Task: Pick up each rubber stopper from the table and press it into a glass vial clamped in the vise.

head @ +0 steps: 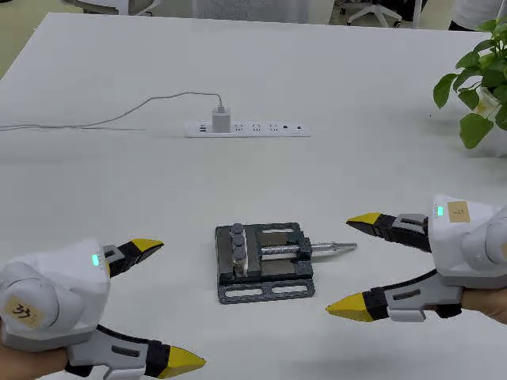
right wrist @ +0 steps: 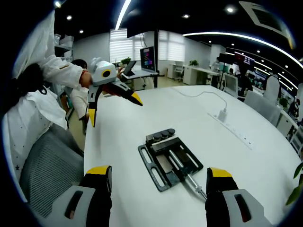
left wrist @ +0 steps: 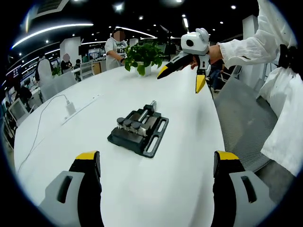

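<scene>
A small black vise [head: 264,263] sits on the white table [head: 119,182] between my two grippers. Three glass vials [head: 238,245] stand in a row in its jaws at the left end, each with a dark grey top. My left gripper [head: 168,303] is open at the bottom left, a short way from the vise, with nothing between its fingers. My right gripper [head: 354,263] is open just right of the vise screw, also holding nothing. From the left gripper [left wrist: 156,158] I see the vise [left wrist: 139,129] ahead; from the right gripper [right wrist: 158,171], the vise [right wrist: 169,158] lies close.
The vise's metal screw handle [head: 329,248] sticks out to the right. A white power strip [head: 247,127] with a plugged charger [head: 220,119] and cable lies farther back. A potted plant [head: 479,87] stands at the right edge. A mesh chair [right wrist: 47,170] is by the table.
</scene>
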